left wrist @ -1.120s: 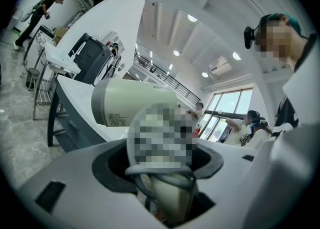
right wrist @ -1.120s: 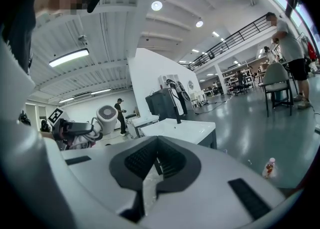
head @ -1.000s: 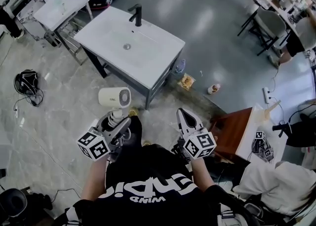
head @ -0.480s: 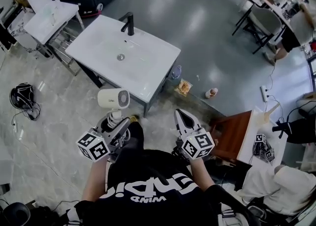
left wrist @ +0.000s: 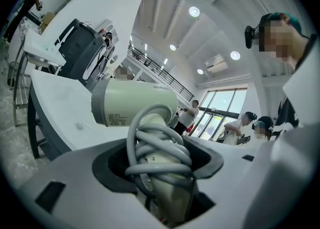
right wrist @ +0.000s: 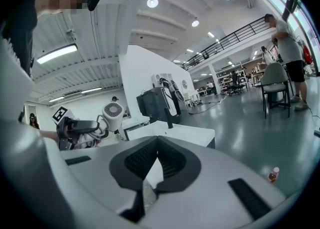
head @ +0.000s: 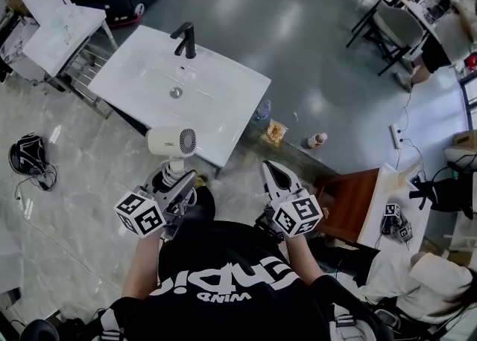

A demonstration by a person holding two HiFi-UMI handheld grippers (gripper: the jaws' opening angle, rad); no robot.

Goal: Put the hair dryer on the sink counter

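Note:
My left gripper (head: 177,181) is shut on the handle of the cream hair dryer (head: 171,141), which stands upright with its barrel pointing right in the head view. Its grey cord (left wrist: 158,149) is wound round the handle between the jaws, below the barrel (left wrist: 131,104). The dryer hangs just before the near edge of the white sink counter (head: 229,106), which has a black faucet (head: 184,39). My right gripper (head: 271,172) is held beside it, shut and empty. From the right gripper view the hair dryer (right wrist: 112,110) shows at the left.
On the floor to the right of the sink lie a blue bottle (head: 262,111), a snack bag (head: 275,132) and a small bottle (head: 317,139). A white table (head: 56,30) stands left of the sink, a brown table (head: 349,198) at my right. Black cables (head: 28,155) lie far left.
The sink has drawn nearer and shifted left in the head view. The hair dryer, still held, now sits closer to the counter's near edge. Both grippers keep their state.

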